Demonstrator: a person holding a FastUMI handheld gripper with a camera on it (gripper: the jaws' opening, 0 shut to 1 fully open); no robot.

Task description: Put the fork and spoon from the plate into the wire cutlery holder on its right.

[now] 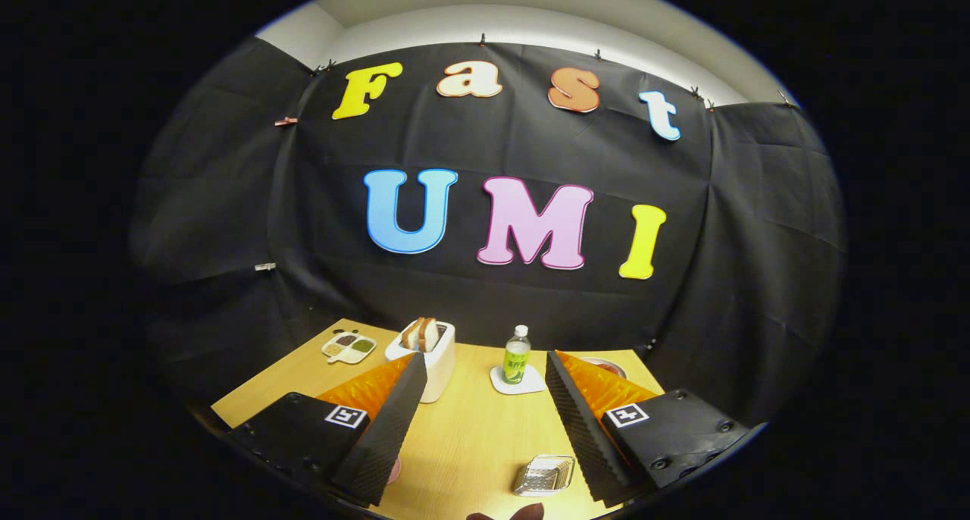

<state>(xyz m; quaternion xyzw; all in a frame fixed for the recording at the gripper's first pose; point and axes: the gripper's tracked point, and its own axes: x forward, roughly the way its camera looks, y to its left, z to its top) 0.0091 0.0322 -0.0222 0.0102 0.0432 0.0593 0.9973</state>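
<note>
**Readable text: none legible**

Bottle (517, 355), beyond the claw (481, 418) fingertips on a white coaster (517, 384): green label with print too small to read. Each claw finger (390, 421) carries a square black-and-white marker tag (345, 416) on its base; these show a coded pattern, with no words or numbers. Claw fingers stand apart, holding nothing.

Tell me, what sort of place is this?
Probably a staged kitchen-table booth, not a real kitchen: black cloth walls surround a wooden table set with a toaster holding bread, a green bottle and a small wire holder. The gripper hangs open above.
</note>
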